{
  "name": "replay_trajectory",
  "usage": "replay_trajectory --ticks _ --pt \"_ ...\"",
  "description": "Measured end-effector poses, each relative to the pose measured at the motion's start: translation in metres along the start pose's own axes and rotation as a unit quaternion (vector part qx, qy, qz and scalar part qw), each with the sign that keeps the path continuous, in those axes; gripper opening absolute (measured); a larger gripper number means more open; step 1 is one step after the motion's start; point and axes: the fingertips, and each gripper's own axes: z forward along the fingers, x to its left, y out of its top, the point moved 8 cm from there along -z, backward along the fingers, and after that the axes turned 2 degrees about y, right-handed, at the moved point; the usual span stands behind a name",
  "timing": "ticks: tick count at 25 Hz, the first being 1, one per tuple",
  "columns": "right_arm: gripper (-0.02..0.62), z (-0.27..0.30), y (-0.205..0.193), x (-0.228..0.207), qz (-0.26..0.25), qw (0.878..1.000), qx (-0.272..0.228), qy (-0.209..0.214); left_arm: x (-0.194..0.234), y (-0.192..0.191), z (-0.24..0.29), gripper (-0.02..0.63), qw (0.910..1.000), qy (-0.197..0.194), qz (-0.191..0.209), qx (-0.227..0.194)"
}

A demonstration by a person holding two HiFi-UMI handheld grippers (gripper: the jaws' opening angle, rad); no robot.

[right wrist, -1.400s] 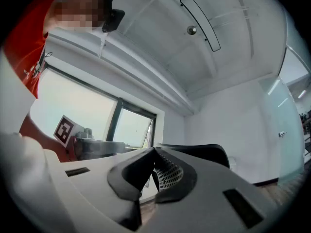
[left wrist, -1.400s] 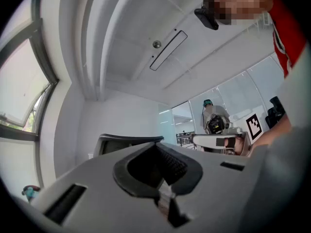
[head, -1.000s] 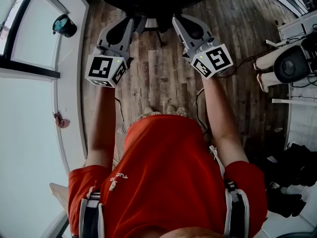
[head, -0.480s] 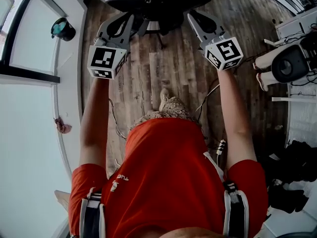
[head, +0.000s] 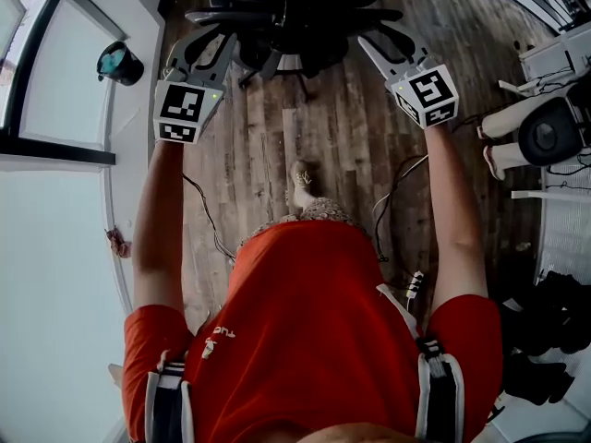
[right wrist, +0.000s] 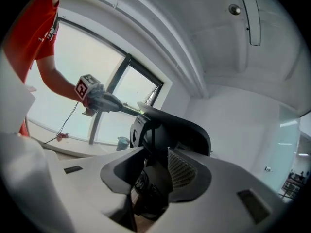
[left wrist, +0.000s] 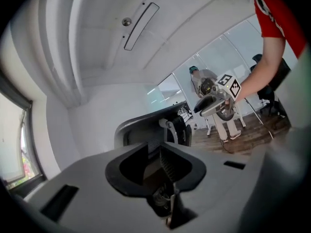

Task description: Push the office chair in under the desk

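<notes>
1. Wood-plank floor: bare boards, open room on the near side of the office chair; cables trailing just right of that gap.
2. Office chair itself: black, curved back with mesh, far ahead at the top of the head view; back turned toward the person, long axis running left to right.
3. Smooth white ledge left of the chair, its straight edge closing off the floor.
4. Left gripper at the chair back's left end, jaws apart, mesh showing in the gap.
5. Right gripper at the right end, jaws likewise apart around dark chair parts.
6. Teal cup on the ledge, well left of the chair.
</notes>
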Motion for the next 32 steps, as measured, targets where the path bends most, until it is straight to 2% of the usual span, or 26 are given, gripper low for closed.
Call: replay_trajectory --ticks 5,10,13,17,23,27,32 --pt "0.213 0.018 -0.023 -0.028 -0.031 0.997 0.065 0.016 0.022 -0.018 0.027 0.155 0.9964 -0.013 0.065 0.053" --pt "0.256 0.033 -0.053 -0.055 -0.090 0.983 0.155 0.038 0.044 -0.041 0.057 0.202 0.9834 -0.024 0.136 0.117" --pt "0.269 0.039 -0.069 -0.071 -0.113 0.973 0.196 0.050 0.054 -0.054 0.074 0.224 0.9706 -0.039 0.177 0.159" --pt "0.279 0.052 -0.088 -0.086 -0.132 0.959 0.237 0.077 0.062 -0.071 0.094 0.241 0.9474 -0.064 0.230 0.213" --pt "0.279 0.082 -0.112 -0.098 -0.174 0.940 0.266 0.129 0.064 -0.096 0.124 0.250 0.9167 -0.109 0.274 0.269" --pt "0.279 0.097 -0.124 -0.103 -0.186 0.928 0.278 0.163 0.061 -0.103 0.141 0.250 0.9040 -0.129 0.295 0.281" --pt "0.278 0.109 -0.137 -0.099 -0.204 0.912 0.286 0.210 0.063 -0.118 0.151 0.249 0.8904 -0.134 0.318 0.297"
